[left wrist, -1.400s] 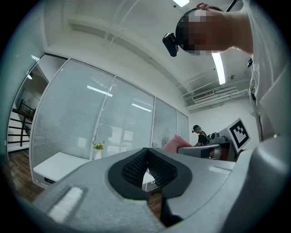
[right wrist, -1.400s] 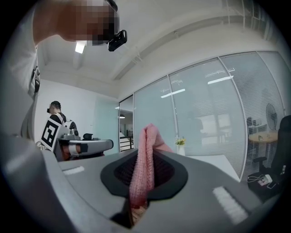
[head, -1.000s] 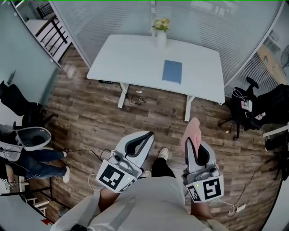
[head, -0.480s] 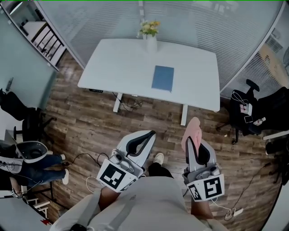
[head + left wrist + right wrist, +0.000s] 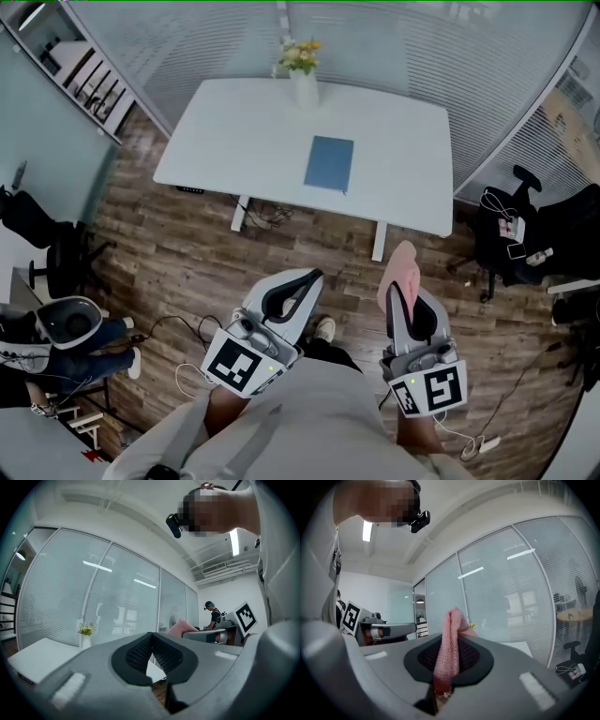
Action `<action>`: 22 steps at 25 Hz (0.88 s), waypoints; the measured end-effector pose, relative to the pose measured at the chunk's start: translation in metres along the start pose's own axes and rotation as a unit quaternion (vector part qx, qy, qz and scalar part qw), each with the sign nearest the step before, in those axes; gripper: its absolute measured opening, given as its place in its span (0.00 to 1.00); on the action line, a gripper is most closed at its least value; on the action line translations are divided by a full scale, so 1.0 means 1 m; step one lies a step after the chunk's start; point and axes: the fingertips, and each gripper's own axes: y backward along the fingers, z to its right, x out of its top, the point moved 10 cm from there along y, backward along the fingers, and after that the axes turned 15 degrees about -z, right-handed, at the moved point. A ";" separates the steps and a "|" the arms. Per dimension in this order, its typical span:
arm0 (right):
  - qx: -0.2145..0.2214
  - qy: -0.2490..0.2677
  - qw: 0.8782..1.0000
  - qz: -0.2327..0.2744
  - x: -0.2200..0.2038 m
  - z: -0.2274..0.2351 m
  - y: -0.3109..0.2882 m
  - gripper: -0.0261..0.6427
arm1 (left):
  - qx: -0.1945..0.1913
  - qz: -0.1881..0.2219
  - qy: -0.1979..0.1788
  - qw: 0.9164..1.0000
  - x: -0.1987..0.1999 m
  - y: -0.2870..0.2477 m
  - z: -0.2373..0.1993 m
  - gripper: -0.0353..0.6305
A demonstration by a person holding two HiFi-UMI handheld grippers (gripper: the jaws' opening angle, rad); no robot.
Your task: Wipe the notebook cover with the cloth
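Right gripper (image 5: pixel 403 302) clenched on pink cloth (image 5: pixel 397 269). Left gripper (image 5: pixel 298 286) closed, nothing between pads. Blue notebook (image 5: pixel 329 164) flat on white table (image 5: pixel 234 131), apparently closed, well apart from both grippers. Step: approach; wiping not begun. Next: bring cloth down onto cover.

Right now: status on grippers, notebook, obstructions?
Left gripper shut, empty. Right gripper shut on pink cloth. Notebook flat on white table, well ahead. Flower vase at far edge, apart from notebook.

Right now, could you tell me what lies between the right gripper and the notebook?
In the head view, only floor, then bare table up to the notebook.
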 end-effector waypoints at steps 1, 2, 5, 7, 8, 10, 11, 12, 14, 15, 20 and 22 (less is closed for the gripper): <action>0.000 -0.001 1.000 0.000 -0.001 0.003 -0.001 0.08 | 0.000 0.001 0.000 1.000 0.001 -0.003 0.000 0.05; 0.000 -0.002 1.000 0.000 -0.001 0.006 -0.002 0.08 | 0.000 0.001 -0.001 1.000 0.001 -0.006 0.000 0.05; 0.000 -0.002 1.000 0.004 0.001 0.011 -0.007 0.08 | 0.000 0.000 -0.003 1.000 0.002 -0.011 -0.003 0.05; 0.001 0.001 1.000 0.005 0.004 0.012 -0.013 0.08 | 0.000 0.002 -0.003 1.000 0.003 -0.015 -0.008 0.05; 0.000 0.002 1.000 0.006 0.006 0.013 -0.017 0.08 | 0.001 0.004 -0.003 1.000 0.004 -0.017 -0.012 0.05; -0.002 0.005 1.000 0.007 0.010 0.015 -0.027 0.08 | 0.000 0.006 -0.002 1.000 0.006 -0.022 -0.022 0.05; -0.003 0.005 1.000 0.007 0.012 0.015 -0.032 0.08 | -0.001 0.007 -0.002 1.000 0.007 -0.024 -0.028 0.05; -0.005 0.005 1.000 0.008 0.014 0.016 -0.038 0.08 | -0.002 0.008 -0.002 1.000 0.008 -0.026 -0.034 0.05; -0.008 0.005 1.000 0.007 0.018 0.018 -0.049 0.08 | -0.004 0.010 -0.002 1.000 0.010 -0.032 -0.046 0.05; -0.010 0.006 1.000 0.006 0.020 0.019 -0.056 0.08 | -0.005 0.011 -0.001 1.000 0.011 -0.035 -0.053 0.05; -0.018 0.011 1.000 0.004 0.034 0.026 -0.095 0.08 | -0.009 0.013 -0.001 1.000 0.016 -0.059 -0.098 0.05; -0.021 0.012 1.000 0.003 0.040 0.030 -0.114 0.08 | -0.012 0.016 -0.002 1.000 0.020 -0.069 -0.116 0.05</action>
